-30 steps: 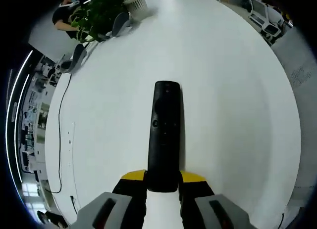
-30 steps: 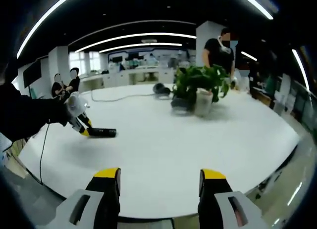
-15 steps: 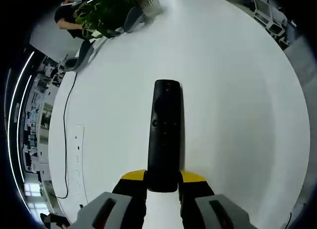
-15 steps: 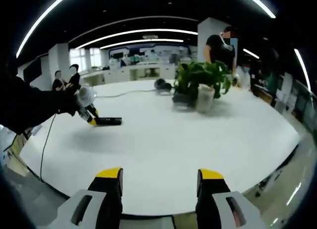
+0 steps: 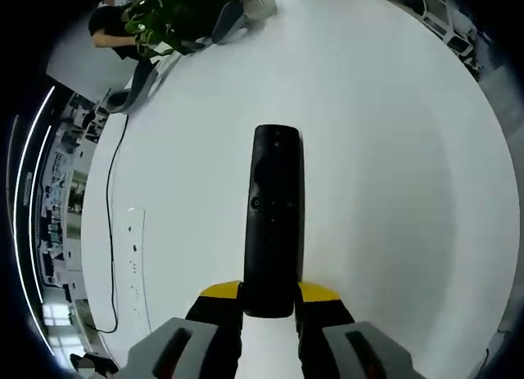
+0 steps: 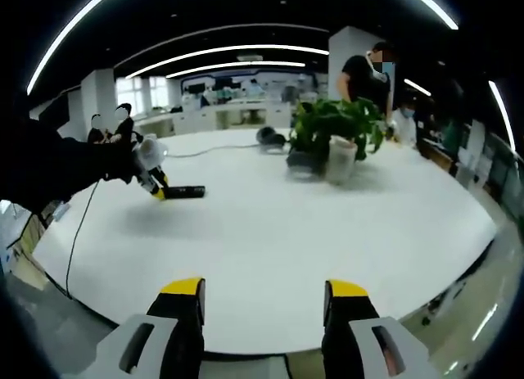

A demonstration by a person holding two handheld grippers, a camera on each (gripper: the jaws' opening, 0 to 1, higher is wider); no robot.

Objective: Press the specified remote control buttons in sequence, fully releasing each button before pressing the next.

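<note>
A long black remote control (image 5: pixel 273 219) points away from me above the white table (image 5: pixel 393 150), buttons up. My left gripper (image 5: pixel 268 301) is shut on its near end, yellow-tipped jaws on either side. In the right gripper view the same remote (image 6: pixel 185 191) shows small at the left, held by the left gripper (image 6: pixel 157 187) in a gloved hand (image 6: pixel 110 162), just above the table. My right gripper (image 6: pixel 264 301) stands open at the table's near edge, far from the remote, with nothing between its fingers.
A potted green plant (image 6: pixel 336 137) in a white pot stands at the table's far side, with a dark headset (image 6: pixel 268 137) beside it. A black cable (image 5: pixel 110 223) and a white strip (image 5: pixel 133 256) lie along the left. A person (image 6: pixel 367 76) stands behind the plant.
The left gripper with the remote has drifted farther over the table, toward the plant. The right gripper has barely moved and stays open.
</note>
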